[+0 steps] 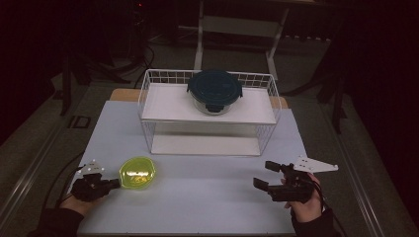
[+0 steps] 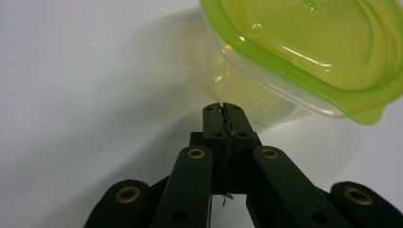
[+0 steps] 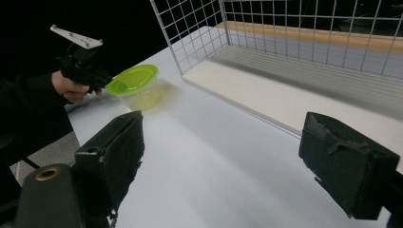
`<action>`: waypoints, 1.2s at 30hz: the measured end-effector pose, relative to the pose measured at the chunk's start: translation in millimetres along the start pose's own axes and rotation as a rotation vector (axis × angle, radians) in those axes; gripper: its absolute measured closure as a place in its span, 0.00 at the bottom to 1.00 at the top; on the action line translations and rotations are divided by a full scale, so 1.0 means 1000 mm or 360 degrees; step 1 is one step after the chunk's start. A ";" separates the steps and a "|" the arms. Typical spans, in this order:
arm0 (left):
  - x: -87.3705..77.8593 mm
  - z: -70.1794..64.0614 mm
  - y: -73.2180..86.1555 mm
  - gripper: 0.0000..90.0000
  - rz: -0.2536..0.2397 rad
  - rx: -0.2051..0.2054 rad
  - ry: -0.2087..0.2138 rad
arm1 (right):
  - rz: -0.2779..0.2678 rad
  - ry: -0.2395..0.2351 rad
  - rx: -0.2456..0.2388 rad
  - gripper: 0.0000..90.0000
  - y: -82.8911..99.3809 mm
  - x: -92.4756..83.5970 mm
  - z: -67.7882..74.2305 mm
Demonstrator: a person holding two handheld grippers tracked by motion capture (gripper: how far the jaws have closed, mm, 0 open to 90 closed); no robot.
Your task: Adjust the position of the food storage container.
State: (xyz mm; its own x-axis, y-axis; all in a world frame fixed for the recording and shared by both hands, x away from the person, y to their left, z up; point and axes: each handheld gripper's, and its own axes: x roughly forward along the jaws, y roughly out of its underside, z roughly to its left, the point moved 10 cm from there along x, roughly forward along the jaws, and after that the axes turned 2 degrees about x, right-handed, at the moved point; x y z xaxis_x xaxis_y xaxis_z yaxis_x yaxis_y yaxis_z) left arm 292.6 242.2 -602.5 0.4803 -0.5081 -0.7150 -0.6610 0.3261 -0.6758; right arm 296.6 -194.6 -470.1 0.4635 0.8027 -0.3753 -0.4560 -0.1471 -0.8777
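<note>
Beside the green-lidded tub (image 2: 304, 61), left tongs (image 2: 222, 110) shut, seemingly empty; right tongs (image 3: 218, 161) agape, empty.

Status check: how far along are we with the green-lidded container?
Done: little that shows; the clear plastic container with the lime-green lid sits on the white table, outside the white wire rack. In hand: the left gripper, jaws shut with nothing between them, is beside it. The right gripper is open, empty. Left: gripping and moving it.

Lime-green lid (image 1: 138, 173), dark teal lid (image 1: 215, 86)
</note>
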 end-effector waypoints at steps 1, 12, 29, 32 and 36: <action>0.002 0.000 0.000 0.98 0.0010 0.0002 0.0006 | 0.0001 -0.0001 0.0004 0.16 0.000 0.000 0.000; 0.020 -0.005 -0.015 0.98 0.0024 0.0054 0.0002 | -0.0009 -0.0009 0.0013 0.16 0.000 0.000 0.000; 0.026 -0.008 -0.031 0.98 -0.0011 0.0063 0.0011 | 0.0014 -0.0032 0.0017 0.16 0.004 0.005 0.003; 0.028 -0.010 -0.032 0.98 -0.0005 0.0063 0.0021 | 0.0018 -0.0034 0.0016 0.16 0.005 0.006 0.004; 0.033 -0.014 -0.035 0.98 0.0003 0.0069 0.0041 | 0.0023 -0.0036 0.0016 0.16 0.006 0.006 0.004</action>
State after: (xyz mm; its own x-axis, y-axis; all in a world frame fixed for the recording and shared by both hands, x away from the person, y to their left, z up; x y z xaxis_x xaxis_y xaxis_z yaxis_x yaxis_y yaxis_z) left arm 323.9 203.0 -600.0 0.4637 -0.5279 -0.7116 -0.6360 0.3609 -0.6821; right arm 293.6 -188.7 -476.1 0.4397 0.8134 -0.3808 -0.4702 -0.1528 -0.8692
